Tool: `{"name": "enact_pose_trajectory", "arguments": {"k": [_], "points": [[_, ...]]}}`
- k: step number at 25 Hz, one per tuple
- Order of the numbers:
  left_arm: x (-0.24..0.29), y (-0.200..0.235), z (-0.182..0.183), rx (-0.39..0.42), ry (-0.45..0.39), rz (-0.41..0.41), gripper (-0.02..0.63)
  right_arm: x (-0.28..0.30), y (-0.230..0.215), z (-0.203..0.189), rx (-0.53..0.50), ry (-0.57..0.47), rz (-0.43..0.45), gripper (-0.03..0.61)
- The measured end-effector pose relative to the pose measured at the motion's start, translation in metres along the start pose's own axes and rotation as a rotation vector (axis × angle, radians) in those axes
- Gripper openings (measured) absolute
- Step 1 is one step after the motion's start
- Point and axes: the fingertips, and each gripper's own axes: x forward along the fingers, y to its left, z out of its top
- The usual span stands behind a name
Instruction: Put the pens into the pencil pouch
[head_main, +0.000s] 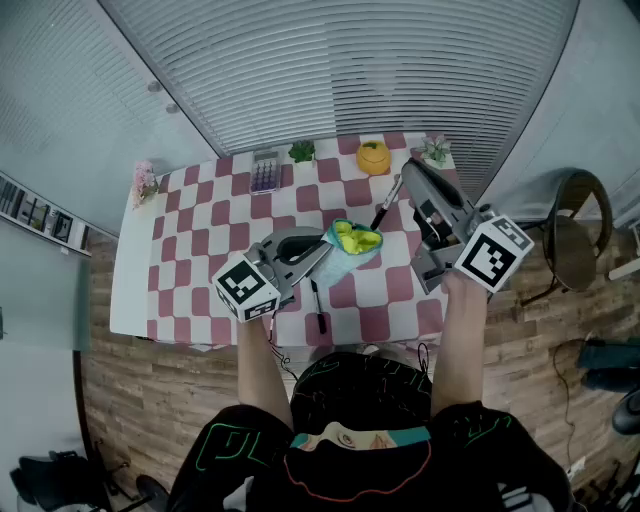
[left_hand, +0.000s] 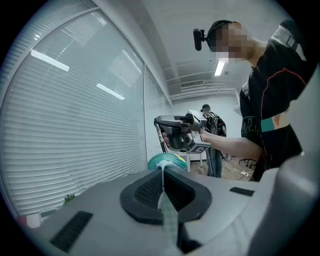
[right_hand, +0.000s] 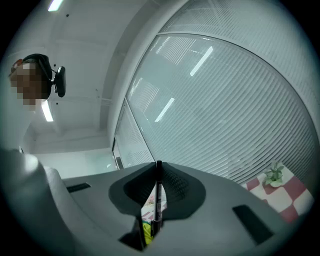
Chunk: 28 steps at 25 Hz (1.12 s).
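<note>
A teal pencil pouch (head_main: 354, 240) with a yellow lining hangs open-mouthed above the checkered table (head_main: 200, 230). My left gripper (head_main: 325, 252) is shut on the pouch's edge; in the left gripper view the teal fabric (left_hand: 164, 192) is pinched between the jaws. My right gripper (head_main: 404, 183) is raised at the right and shut on a black pen (head_main: 387, 207), which slants down toward the pouch mouth. In the right gripper view the pen (right_hand: 158, 192) stands between the jaws with the yellow lining (right_hand: 146, 231) below. Another black pen (head_main: 316, 304) lies near the table's front edge.
Along the table's far edge stand a calculator (head_main: 265, 171), a small plant (head_main: 302, 152), a yellow pot (head_main: 373, 157) and another plant (head_main: 435, 150). Pink flowers (head_main: 145, 182) sit at the left corner. A chair (head_main: 575, 235) stands on the floor at the right.
</note>
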Motion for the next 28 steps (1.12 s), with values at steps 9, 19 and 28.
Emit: {"name": "enact_pose_trajectory", "arguments": {"k": [9, 19, 28], "points": [[-0.005, 0.006, 0.006, -0.003, -0.005, 0.017, 0.000, 0.030, 0.019, -0.032, 0.006, 0.080, 0.068, 0.040], [-0.014, 0.012, 0.010, -0.016, -0.053, 0.063, 0.000, 0.040, 0.033, -0.061, -0.043, 0.159, 0.091, 0.040], [-0.014, 0.024, 0.016, -0.048, -0.138, 0.122, 0.000, 0.035, 0.028, -0.076, -0.078, 0.220, 0.086, 0.040]]}}
